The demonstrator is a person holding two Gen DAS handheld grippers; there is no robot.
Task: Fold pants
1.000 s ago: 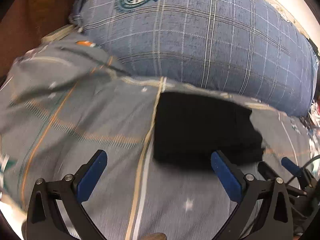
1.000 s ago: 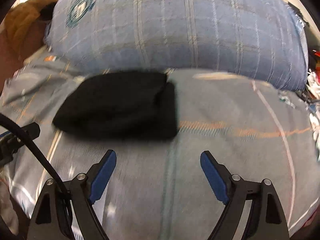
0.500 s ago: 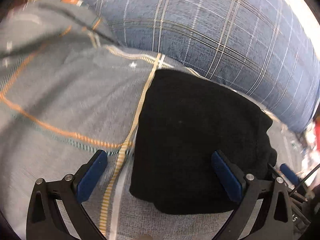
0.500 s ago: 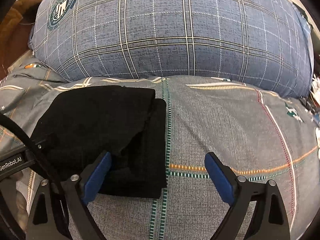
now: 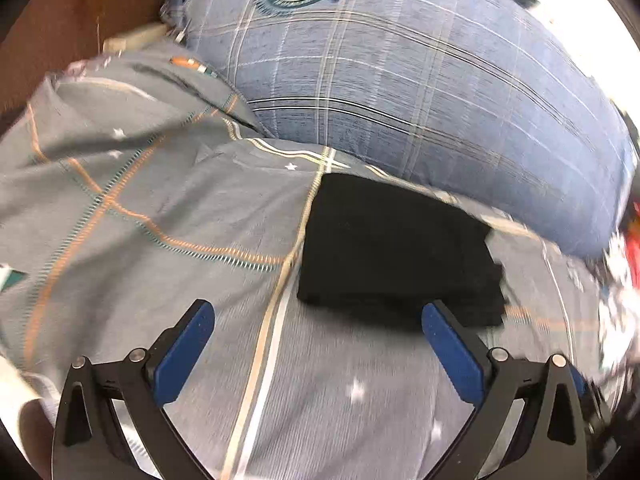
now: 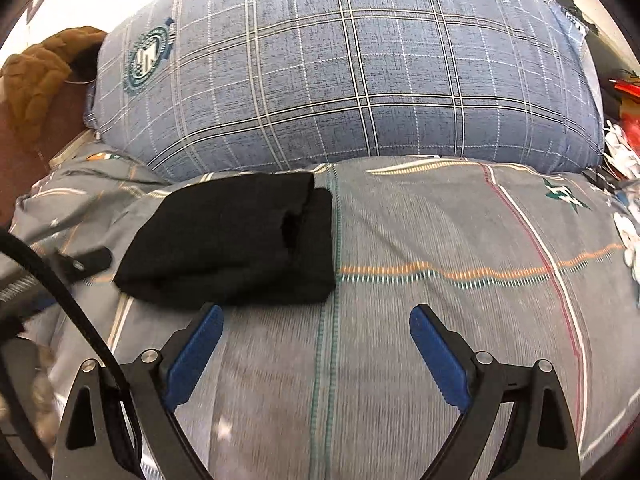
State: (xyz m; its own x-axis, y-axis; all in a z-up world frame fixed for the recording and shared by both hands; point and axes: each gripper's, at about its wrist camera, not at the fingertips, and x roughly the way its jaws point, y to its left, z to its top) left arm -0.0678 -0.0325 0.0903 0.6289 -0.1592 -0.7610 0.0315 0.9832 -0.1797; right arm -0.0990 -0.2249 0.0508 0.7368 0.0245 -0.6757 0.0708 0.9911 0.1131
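The black pants [image 5: 396,248] lie folded into a compact rectangle on the grey bedsheet [image 5: 160,216], just in front of the pillow. They also show in the right wrist view [image 6: 236,244], left of centre. My left gripper [image 5: 316,320] is open and empty, held above the sheet just short of the pants' near edge. My right gripper [image 6: 316,320] is open and empty, near the pants' near right corner and apart from them.
A large blue plaid pillow [image 6: 352,72] lies across the back. A brown quilted garment [image 6: 36,76] sits at the far left. Red and white clutter [image 6: 624,120] lies off the bed's right edge. The left gripper's body and cable [image 6: 56,280] show at the right view's left.
Both grippers have pulled back from the folded pants, which now sit farther away. Both stay open. The pants have not moved.
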